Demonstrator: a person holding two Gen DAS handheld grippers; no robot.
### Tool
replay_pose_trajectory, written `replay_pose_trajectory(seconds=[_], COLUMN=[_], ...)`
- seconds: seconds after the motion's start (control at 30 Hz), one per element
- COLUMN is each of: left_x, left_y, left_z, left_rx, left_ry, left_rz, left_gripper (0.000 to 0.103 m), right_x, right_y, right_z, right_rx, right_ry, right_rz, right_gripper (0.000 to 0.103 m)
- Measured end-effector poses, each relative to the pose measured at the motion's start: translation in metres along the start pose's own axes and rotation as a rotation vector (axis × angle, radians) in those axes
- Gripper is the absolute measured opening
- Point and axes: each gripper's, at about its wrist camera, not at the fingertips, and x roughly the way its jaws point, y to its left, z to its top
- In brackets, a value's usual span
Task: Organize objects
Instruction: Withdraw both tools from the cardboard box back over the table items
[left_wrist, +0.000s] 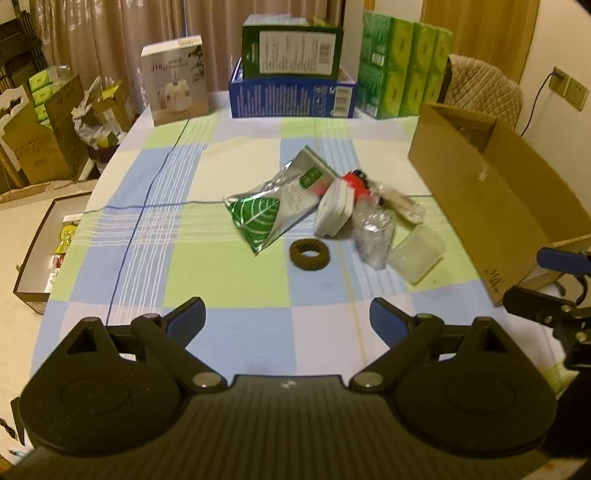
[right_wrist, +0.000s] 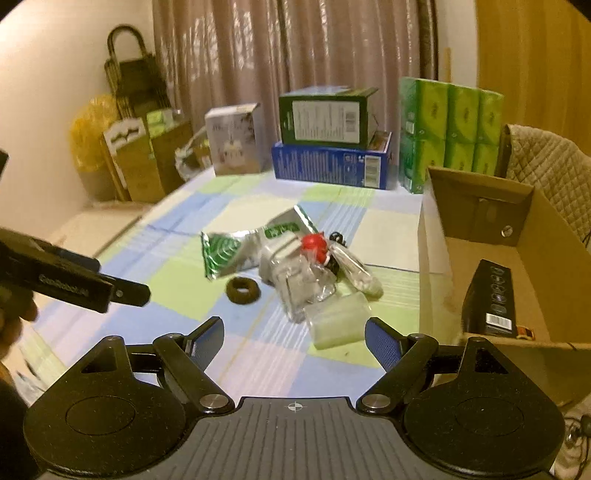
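A small pile lies mid-table on the checked cloth (left_wrist: 229, 266). It holds a silver-and-green foil pouch (left_wrist: 273, 206), a brown fuzzy ring (left_wrist: 309, 254), a white flat case (left_wrist: 334, 210), a red-capped item (left_wrist: 356, 182), crumpled clear plastic (left_wrist: 373, 232) and a translucent lidded tub (left_wrist: 417, 254). My left gripper (left_wrist: 287, 306) hovers open over bare cloth, short of the ring. My right gripper (right_wrist: 294, 325) is open too, with the tub (right_wrist: 338, 325) just beyond its fingertips and the ring (right_wrist: 242, 290) to the left. Nothing is between either pair of fingers.
An open cardboard box (right_wrist: 480, 258) stands at the table's right, with a black carton (right_wrist: 489, 299) inside. Stacked cartons (left_wrist: 291, 70), green tissue packs (left_wrist: 404, 70) and a white carton (left_wrist: 175, 85) line the far edge. A chair (left_wrist: 480, 92) is behind; boxes sit on the floor to the left.
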Motion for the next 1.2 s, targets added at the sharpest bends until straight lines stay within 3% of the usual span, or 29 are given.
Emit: replay_pose_trajectory(seconds=[0.5,1.0,1.2], left_x=[0.083,0.117,0.120], left_y=[0.012,0.016,0.016], left_z=[0.007,0.019,0.019], left_rx=[0.037,0.053,0.071], left_ry=[0.034,0.056,0.061], left_rz=[-0.010,-0.081,-0.069], left_gripper=[0.094,0.094,0.094], right_x=[0.108,0.153,0.158], right_y=[-0.014,-0.038,-0.039], right_z=[-0.009,-0.008,-0.006], right_rx=[-0.149,-0.142,-0.121], right_ry=[0.093,0.162,0.182], right_rz=[-0.119,-0.126,-0.101], right_gripper=[0.081,0.081,0.080])
